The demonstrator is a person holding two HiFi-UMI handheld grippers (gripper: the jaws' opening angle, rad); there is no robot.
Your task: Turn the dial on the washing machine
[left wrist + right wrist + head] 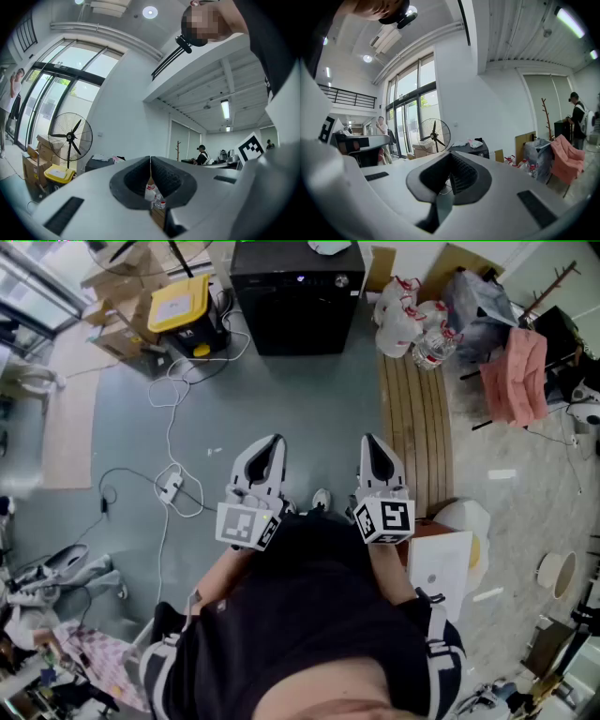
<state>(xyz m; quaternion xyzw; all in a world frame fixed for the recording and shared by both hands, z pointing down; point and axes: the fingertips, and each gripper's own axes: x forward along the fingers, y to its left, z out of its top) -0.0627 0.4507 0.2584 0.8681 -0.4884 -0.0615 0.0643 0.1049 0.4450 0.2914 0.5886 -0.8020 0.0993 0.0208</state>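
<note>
The black washing machine stands at the far end of the grey floor, with a small round dial near its top front edge. Both grippers are held close to the person's body, well short of the machine. My left gripper is shut and holds nothing; my right gripper is likewise shut and empty. In the left gripper view the closed jaws point across the room, with the machine low at the left. The right gripper view shows its closed jaws and the machine behind them.
A yellow-lidded box and cardboard boxes sit left of the machine. Cables and a power strip lie on the floor at the left. A slatted wooden bench, water bottles and a pink cloth are at the right. A standing fan is nearby.
</note>
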